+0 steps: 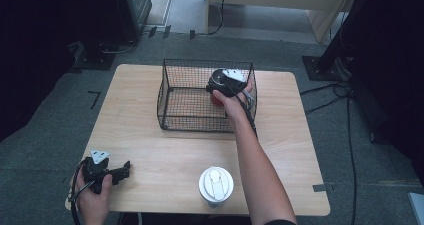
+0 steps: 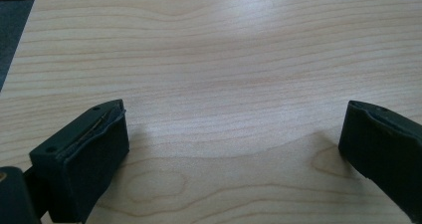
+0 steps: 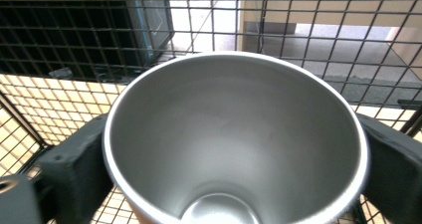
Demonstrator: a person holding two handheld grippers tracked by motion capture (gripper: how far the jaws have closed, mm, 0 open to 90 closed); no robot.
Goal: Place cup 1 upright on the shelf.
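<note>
Both tongs: right (image 3: 234,149) gripping cup (image 3: 234,134), apparently.

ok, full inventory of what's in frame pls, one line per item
table: 1, light wood, centre of the high view
wire basket: 1, black, on the far middle of the table
steel cup: 1, silver inside, red where it shows under the tool in the high view, inside the basket at its right end, between the right tool's jaws
lidded cup: 1, white lid, near edge of the table
cables: several, black, on the grey floor right of the table
left tool: 1, black, jaws wide apart over bare table at the near left corner
right tool: 1, black, in the basket, closed on the steel cup
</note>
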